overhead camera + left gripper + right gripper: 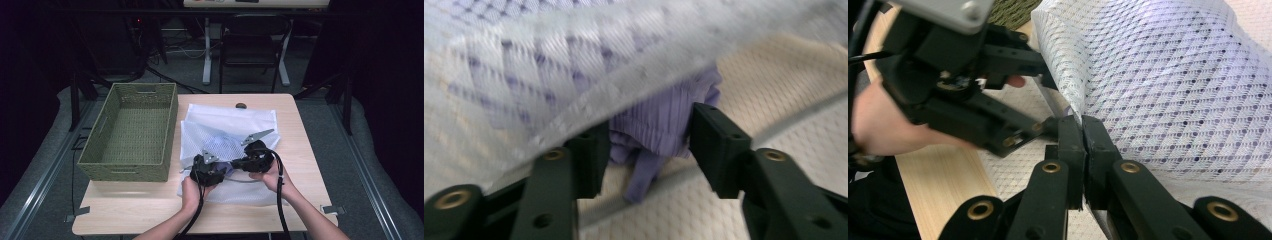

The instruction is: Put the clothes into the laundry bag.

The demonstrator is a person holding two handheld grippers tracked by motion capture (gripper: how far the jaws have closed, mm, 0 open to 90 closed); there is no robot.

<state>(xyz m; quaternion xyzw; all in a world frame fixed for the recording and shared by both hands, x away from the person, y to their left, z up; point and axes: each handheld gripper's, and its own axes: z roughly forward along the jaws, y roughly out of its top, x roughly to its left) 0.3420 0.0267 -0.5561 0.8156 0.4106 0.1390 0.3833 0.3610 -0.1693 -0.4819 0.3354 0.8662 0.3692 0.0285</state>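
White mesh laundry bag [227, 132] on light wooden table [295, 150], bare at its right edge.
Right claw [1082, 131] pinches the bag's rim; left claw [644, 145], half-open, straddles blurred purple ribbed cloth [664, 120] inside.

From my console I see two matte black, blocky hand-held grippers: the left gripper [206, 170] and the right gripper [252, 159]. Each carries a grey three-cornered metal plate [258, 136] on top, fixed with small screws, and a thick black cable [280, 200] trailing back along the forearm. Up close, my left gripper's flat black rectangular pads [716, 145] sit on slotted black arms with brass-coloured rivets [453, 199] at the pivots; the right gripper [1083, 135] has the same brass rivets [980, 210]. Both forearms are bare, with no sleeves in sight.
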